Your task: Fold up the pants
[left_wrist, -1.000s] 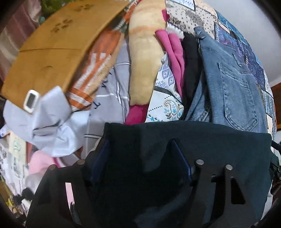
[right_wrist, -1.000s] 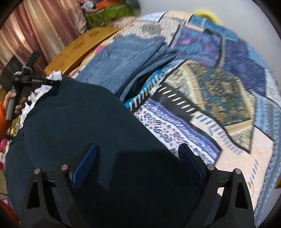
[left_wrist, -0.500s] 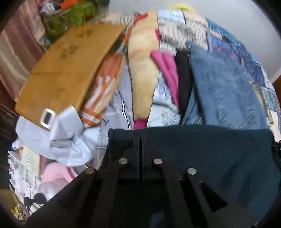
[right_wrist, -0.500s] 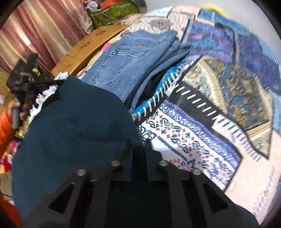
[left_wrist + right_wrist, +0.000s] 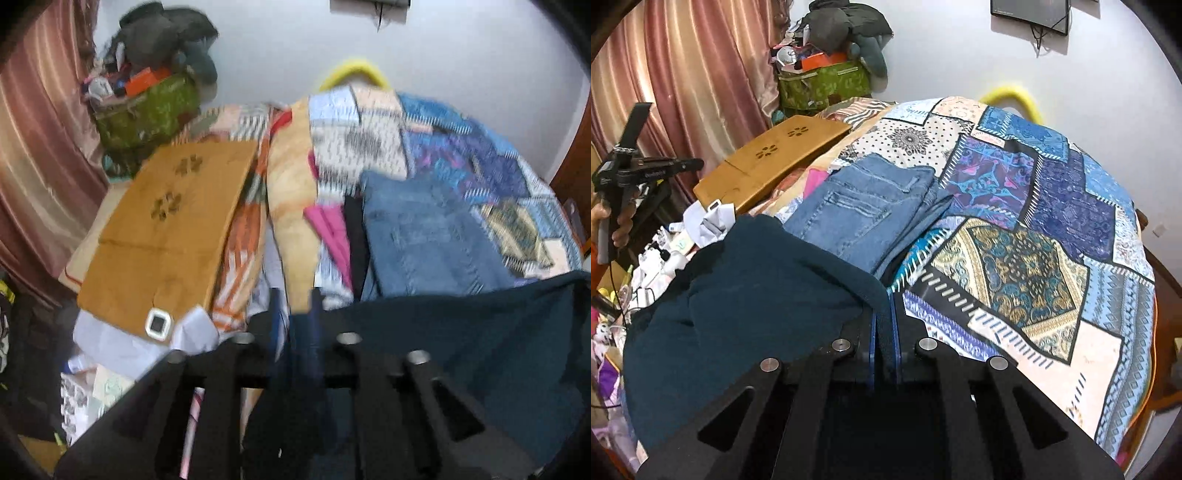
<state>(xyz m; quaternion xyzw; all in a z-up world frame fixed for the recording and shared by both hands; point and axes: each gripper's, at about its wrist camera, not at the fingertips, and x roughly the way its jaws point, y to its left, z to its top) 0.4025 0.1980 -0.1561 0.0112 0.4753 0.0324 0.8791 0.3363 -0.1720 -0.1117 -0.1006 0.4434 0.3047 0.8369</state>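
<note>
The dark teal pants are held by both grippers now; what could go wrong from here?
1. The right gripper pinches only a narrow edge of the dark teal pants, so the cloth may slip out when pulled.
2. The folded jeans lie close behind on the quilt; the moving pants could drag them open.
3. The left gripper view is blurred, so its hold looks less certain.

Dark teal pants (image 5: pixel 738 295), soft and rumpled, bunched up at bed's near edge
</note>
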